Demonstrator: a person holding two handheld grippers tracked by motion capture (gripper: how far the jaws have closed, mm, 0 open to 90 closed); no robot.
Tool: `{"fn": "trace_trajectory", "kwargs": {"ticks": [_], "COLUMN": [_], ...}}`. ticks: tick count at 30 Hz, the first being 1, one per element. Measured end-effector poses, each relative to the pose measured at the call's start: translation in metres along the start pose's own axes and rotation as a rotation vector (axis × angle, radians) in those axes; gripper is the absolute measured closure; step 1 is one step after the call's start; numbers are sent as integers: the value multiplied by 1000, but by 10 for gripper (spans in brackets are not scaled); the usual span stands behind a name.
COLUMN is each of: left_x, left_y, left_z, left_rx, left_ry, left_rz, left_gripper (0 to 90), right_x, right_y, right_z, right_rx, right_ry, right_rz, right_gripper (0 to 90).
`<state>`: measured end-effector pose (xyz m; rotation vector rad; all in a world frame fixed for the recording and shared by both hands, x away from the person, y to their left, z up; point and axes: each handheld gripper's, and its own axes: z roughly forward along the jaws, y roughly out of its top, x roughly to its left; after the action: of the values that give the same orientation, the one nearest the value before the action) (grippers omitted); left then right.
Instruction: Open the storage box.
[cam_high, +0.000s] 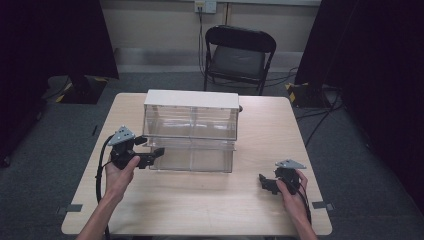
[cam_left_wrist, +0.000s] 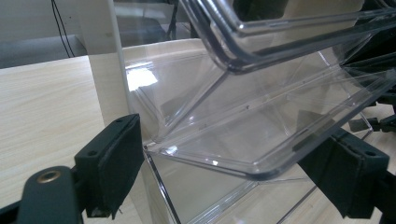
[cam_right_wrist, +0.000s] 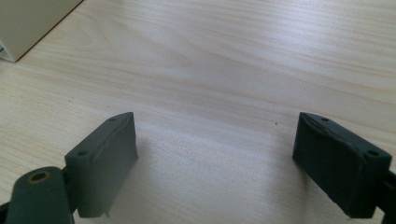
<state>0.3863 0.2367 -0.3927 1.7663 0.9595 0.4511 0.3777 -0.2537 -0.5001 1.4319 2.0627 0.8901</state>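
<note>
Clear plastic drawer unit (cam_high: 191, 135) with white top sits mid-table, toward the far edge, its lower drawer (cam_left_wrist: 261, 140) pulled out and tilted. Left gripper (cam_high: 156, 153) points right at the unit's lower left front corner; in the left gripper view the jaws straddle the drawer's front lip, spread with gaps either side, pads not pressing it. Left hand (cam_high: 120, 175) grips from below, forearm angled in from bottom left. Right gripper (cam_high: 262, 181) rests low over bare table (cam_right_wrist: 224, 60), well apart from the unit, jaws spread wide, nothing between. Right hand (cam_high: 292, 192) curled around its body.
</note>
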Motion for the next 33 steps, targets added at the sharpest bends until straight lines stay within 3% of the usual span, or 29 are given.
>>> {"fn": "trace_trajectory", "kwargs": {"ticks": [11,33], "left_x": [-3,-2], "left_y": [7,10], "left_z": [-1,1], "left_rx": [-6,-17], "left_ry": [-10,-21], "left_rz": [17,7], "left_gripper": [155,139], "right_x": [0,0], "right_y": [0,0], "right_z": [0,0], "right_rx": [0,0], "right_ry": [0,0], "right_rz": [0,-1], "right_gripper": [130,130]}}
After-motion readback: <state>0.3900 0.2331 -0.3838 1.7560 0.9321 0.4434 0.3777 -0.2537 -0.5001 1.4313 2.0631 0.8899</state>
